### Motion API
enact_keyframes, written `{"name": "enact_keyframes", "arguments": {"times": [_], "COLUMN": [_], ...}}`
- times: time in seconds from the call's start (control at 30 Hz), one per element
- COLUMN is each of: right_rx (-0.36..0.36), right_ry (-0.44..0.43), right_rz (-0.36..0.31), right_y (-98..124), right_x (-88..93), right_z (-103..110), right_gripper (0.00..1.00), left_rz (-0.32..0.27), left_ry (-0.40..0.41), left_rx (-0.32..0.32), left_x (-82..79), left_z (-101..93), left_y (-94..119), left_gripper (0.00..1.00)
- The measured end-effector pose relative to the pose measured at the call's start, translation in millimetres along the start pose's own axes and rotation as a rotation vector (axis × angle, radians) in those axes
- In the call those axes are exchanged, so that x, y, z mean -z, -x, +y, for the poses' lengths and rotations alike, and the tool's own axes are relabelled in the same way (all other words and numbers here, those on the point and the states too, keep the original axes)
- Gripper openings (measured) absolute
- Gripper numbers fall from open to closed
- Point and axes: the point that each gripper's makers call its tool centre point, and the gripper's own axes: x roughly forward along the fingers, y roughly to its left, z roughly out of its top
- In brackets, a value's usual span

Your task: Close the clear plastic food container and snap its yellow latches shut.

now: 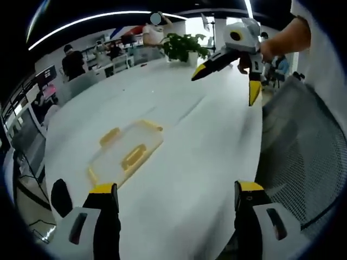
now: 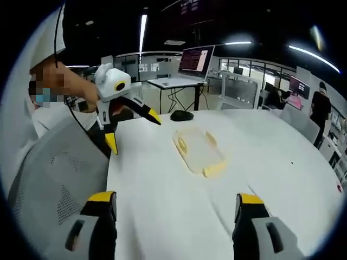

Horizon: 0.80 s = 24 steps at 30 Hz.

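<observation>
**Bring both grippers down to the container**

The container [image 1: 126, 153] lies flat on the white table [image 1: 206, 162], its lid seemingly already on, yellow latches [image 1: 133, 156] showing. Both your grippers hang above it, well apart from it. Your left gripper [image 1: 176, 197] and right gripper [image 2: 176, 203] are both spread wide, pinching nothing. Lower one beside the container to steady it, then press each latch down squarely with the other. The right gripper view shows a monitor [image 2: 196, 58] beyond the container; the left gripper view shows a plant [image 1: 183, 46].
</observation>
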Motion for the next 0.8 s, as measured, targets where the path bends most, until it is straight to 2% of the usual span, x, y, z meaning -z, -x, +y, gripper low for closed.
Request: {"name": "enact_keyframes", "arguments": {"times": [0.47, 0.8], "right_rx": [-0.067, -0.08], "right_ry": [0.048, 0.075], "right_rz": [0.025, 0.032], "right_y": [-26.3, -43.0], "right_x": [-13.4, -24.1], "right_z": [-4.7, -20.2], "right_gripper": [0.88, 0.87], "left_rz": [0.051, 0.084], "left_ry": [-0.028, -0.054], "left_rx": [0.018, 0.025], "left_x": [11.3, 19.4], "left_z": [27.8, 51.4], "left_y": [-0.4, -0.9], "left_gripper": [0.87, 0.87]}}
